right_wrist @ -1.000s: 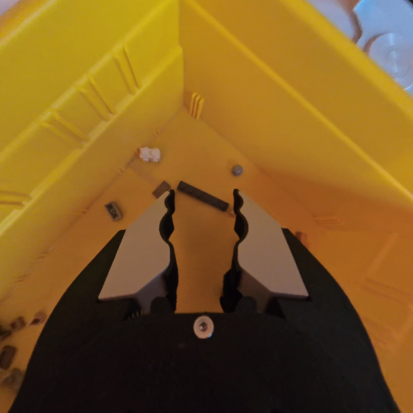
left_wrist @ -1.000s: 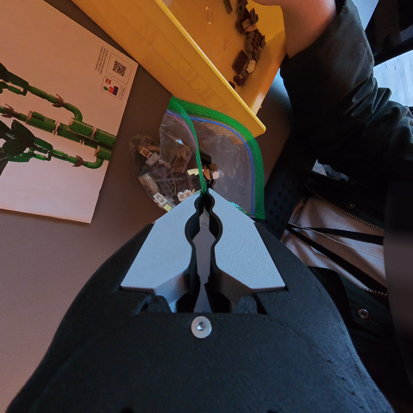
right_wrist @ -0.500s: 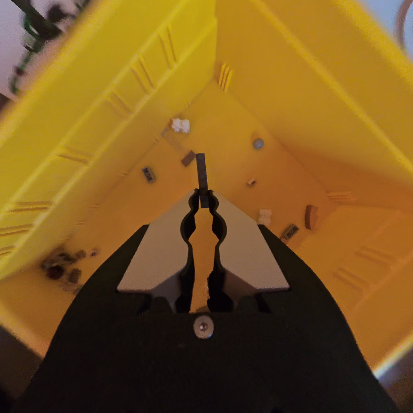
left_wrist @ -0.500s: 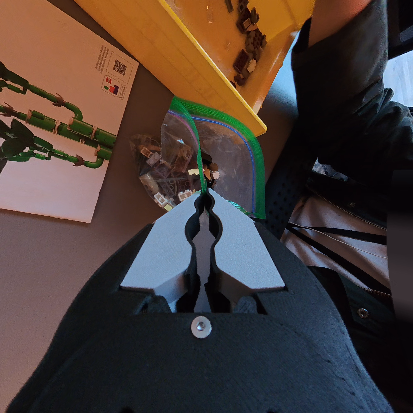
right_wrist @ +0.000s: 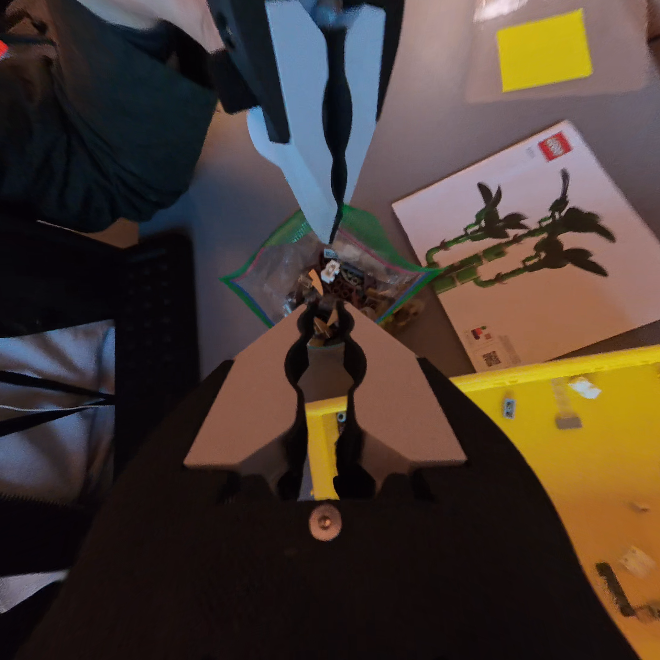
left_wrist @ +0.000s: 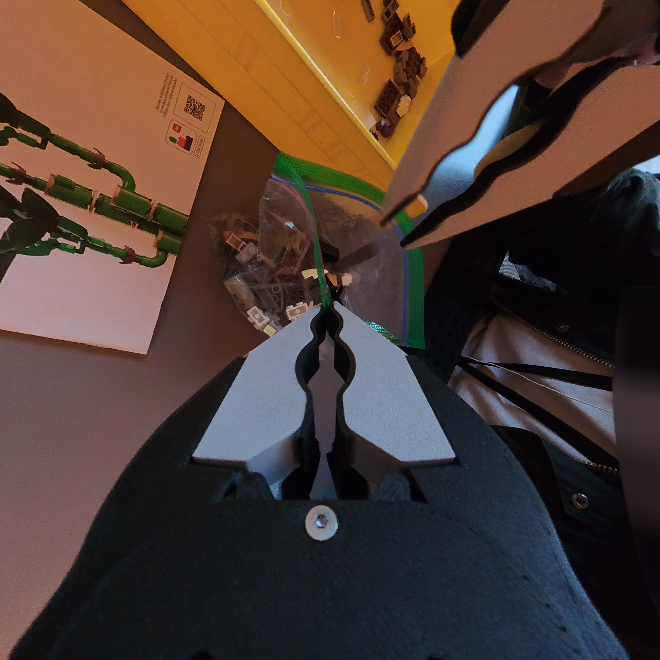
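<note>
Left gripper (left_wrist: pixel 326 311) is pinched tight on the green rim of the clear zip bag (left_wrist: pixel 371 285), holding that lip up off the table. Right gripper (right_wrist: pixel 325 309) hangs tilted down over the bag's mouth, jaws narrowly parted and gripping nothing. A dark bar brick (left_wrist: pixel 353 258) sits just beyond its tips, near the yellow bin (right_wrist: pixel 535 446).

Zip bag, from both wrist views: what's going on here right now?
The left gripper is shut on the green rim of the clear zip bag of small bricks, holding its mouth open. The right gripper hangs over that mouth, jaws apart; a dark bar piece sits just below its tips, seemingly free. The yellow bin beside the bag holds more loose pieces.
</note>
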